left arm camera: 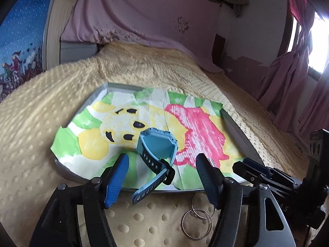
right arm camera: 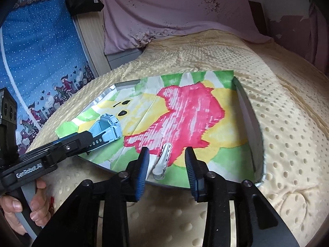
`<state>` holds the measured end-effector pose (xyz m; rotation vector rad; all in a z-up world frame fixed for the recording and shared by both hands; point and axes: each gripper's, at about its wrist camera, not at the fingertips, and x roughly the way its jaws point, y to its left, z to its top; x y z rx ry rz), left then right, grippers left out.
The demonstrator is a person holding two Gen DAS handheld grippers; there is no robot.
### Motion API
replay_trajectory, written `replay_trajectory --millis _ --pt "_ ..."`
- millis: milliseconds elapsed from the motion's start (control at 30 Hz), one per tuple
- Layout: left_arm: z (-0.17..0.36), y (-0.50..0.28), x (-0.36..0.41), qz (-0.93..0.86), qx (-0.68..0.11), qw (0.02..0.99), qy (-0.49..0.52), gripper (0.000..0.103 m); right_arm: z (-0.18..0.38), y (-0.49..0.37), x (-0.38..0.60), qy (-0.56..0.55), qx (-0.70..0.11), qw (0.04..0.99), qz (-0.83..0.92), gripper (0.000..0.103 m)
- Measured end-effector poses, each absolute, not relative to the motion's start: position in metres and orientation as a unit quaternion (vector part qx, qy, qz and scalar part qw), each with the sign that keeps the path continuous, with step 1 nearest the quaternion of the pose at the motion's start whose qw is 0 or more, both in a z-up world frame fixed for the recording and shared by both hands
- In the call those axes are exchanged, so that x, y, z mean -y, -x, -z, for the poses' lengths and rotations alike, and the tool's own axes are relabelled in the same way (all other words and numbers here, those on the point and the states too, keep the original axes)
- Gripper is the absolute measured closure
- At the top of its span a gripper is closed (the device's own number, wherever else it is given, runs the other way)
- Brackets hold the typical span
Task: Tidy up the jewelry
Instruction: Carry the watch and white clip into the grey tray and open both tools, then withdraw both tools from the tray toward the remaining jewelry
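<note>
On the bed, a dotted yellow blanket (left arm camera: 51, 111) carries a shallow grey tray (left arm camera: 240, 135) lined with a painted paper (left arm camera: 197, 127) in green, yellow and pink.

In the left wrist view, the left tongs (left arm camera: 162, 166) stand released, the blue pads wide apart. A blue watch (left arm camera: 157, 147) lies on the paper between them, its case just beyond the pad tips and its strap running back over the tray's near rim onto the blanket; neither pad touches it. To the right of the strap, just outside the tray and under the right-hand finger, two metal rings (left arm camera: 196, 218) lie overlapped on the blanket. Further right, the right tongs enter as a dark frame at the tray's near right corner.

In the right wrist view, a hand (right arm camera: 24, 207) at the lower left grips the handle of the left tongs, whose fingers reach over the watch (right arm camera: 108, 128). To the right, the right tongs (right arm camera: 166, 162) are released, with a white hair clip (right arm camera: 163, 158) lying between the pads on the pink patch near the tray's front rim, touching neither.

Only the left view shows the rings; only the right view shows the clip, the hand and a black bag (right arm camera: 84, 1) at the upper left.
</note>
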<state>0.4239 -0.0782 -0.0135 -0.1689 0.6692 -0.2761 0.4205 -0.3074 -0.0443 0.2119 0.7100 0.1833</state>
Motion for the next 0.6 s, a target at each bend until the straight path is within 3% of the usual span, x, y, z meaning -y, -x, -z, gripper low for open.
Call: replay_trajectory --millis 67,133,200,300,433,600 --pt "0.011 -0.421 0.078 0.132 -0.325 0.933 0.08 0.038 0.041 -0.415 0.31 -0.1 -0.338 0.932 -0.086 0.07" --pt "0.007 -0.415 0.077 0.127 -0.315 0.937 0.076 0.035 0.038 -0.409 0.313 -0.097 -0.327 0.936 -0.08 0.06" --pt "0.004 -0.408 0.075 0.12 -0.303 0.943 0.073 0.019 0.034 -0.403 0.316 -0.097 -0.315 0.941 -0.077 0.052" --pt "0.0 -0.395 0.07 0.113 -0.284 0.949 0.076 0.01 0.028 -0.392 0.32 -0.095 -0.296 0.948 -0.073 0.039" --pt "-0.003 -0.377 0.064 0.102 -0.266 0.956 0.072 0.006 0.021 -0.372 0.325 -0.091 -0.269 0.956 -0.067 0.019" --pt "-0.004 -0.346 0.058 0.088 -0.244 0.964 0.058 0.0 0.012 -0.346 0.329 -0.09 -0.238 0.965 -0.056 0.008"
